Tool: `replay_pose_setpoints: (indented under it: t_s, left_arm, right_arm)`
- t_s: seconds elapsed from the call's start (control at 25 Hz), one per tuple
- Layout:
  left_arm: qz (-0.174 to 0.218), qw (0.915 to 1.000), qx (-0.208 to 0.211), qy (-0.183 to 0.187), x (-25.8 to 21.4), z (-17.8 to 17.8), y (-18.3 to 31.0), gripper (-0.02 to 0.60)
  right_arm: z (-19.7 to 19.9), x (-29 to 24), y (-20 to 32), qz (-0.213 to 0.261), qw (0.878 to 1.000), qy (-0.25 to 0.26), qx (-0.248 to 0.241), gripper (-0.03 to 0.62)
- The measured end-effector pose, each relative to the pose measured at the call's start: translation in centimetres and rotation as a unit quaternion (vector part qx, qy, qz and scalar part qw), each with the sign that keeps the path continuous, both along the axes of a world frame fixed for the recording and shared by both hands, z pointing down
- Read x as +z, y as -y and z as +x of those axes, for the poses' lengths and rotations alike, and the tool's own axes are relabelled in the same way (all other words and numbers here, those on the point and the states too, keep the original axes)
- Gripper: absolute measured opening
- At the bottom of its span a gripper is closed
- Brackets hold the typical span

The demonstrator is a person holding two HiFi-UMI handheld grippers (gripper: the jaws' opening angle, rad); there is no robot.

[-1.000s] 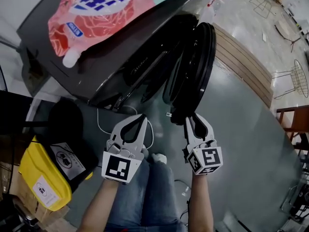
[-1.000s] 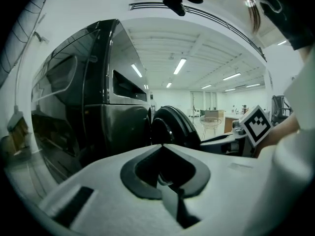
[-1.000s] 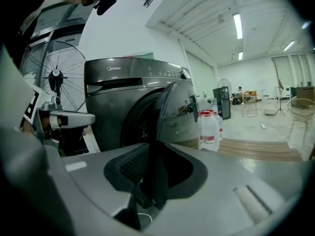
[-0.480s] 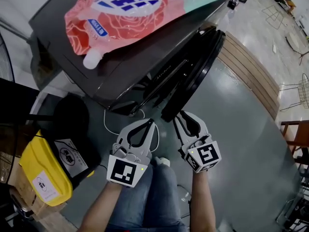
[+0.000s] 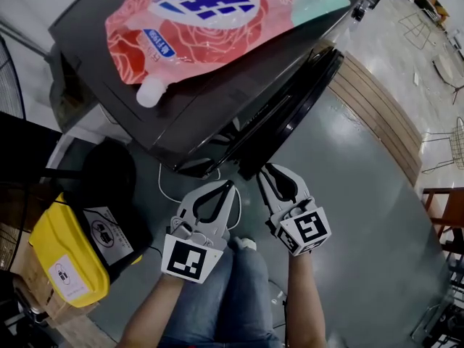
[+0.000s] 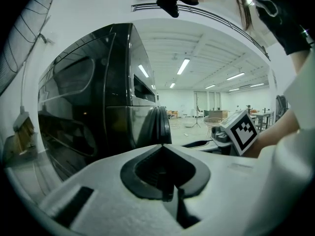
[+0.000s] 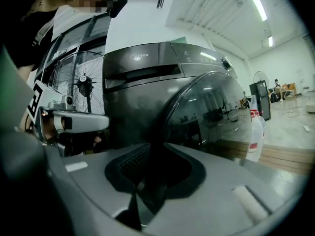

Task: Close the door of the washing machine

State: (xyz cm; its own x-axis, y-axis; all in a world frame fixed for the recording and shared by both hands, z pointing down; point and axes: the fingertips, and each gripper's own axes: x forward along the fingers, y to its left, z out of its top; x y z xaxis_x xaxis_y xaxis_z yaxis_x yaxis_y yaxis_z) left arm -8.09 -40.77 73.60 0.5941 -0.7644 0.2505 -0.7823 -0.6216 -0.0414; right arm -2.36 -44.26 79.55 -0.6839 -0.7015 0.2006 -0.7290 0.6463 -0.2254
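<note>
A dark grey washing machine (image 5: 217, 85) stands ahead of me, its round door (image 5: 290, 111) swung almost flat against the front. My right gripper (image 5: 264, 171) is at the door's lower rim. In the right gripper view the dark rim (image 7: 167, 112) runs down between the closing jaws (image 7: 150, 144). My left gripper (image 5: 230, 185) hovers just left of it, shut on nothing, pointing at the machine's front (image 6: 98, 107). In the left gripper view the door's edge (image 6: 160, 124) shows past the meeting tips (image 6: 162, 145).
A pink detergent pouch (image 5: 210, 17) lies on the machine's top. A yellow container (image 5: 61, 267) and a black bag (image 5: 105, 187) sit at the left, with a white cable (image 5: 163, 187) on the floor. Wooden boards (image 5: 377, 114) and chairs (image 5: 442, 209) lie to the right.
The door has swung from wide open to nearly flat against the machine. My right gripper moved left with its rim. The left gripper barely shifted.
</note>
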Motion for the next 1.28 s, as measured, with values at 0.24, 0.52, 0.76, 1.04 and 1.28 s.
replay_pose_setpoints:
  t_s: [0.24, 0.52, 0.76, 1.04, 1.28]
  left_arm:
    - [-0.002, 1.0, 0.004, -0.002, 0.2, -0.3, 0.0, 0.008]
    - [0.006, 0.9999, 0.009, 0.008, 0.1, -0.5, 0.1, 0.008]
    - [0.004, 0.9999, 0.015, 0.006, -0.7, 0.1, 0.2, 0.008]
    - [0.004, 0.9994, 0.035, 0.001, -5.7, 2.3, -0.3, 0.008]
    - [0.025, 0.9982, 0.053, -0.013, -15.4, 5.1, 0.1, 0.008]
  right_arm:
    - [-0.6, 0.0, 0.4, 0.003, 1.0, 0.01, 0.005, 0.086]
    - [-0.7, 0.0, 0.4, -0.001, 1.0, 0.013, 0.008, 0.084]
    - [-0.3, -0.2, 0.2, -0.006, 1.0, 0.007, 0.014, 0.045]
    - [3.2, -6.3, -0.4, 0.004, 0.998, 0.013, 0.06, 0.011]
    - [7.5, -18.1, -0.5, 0.045, 0.993, 0.012, 0.107, 0.011]
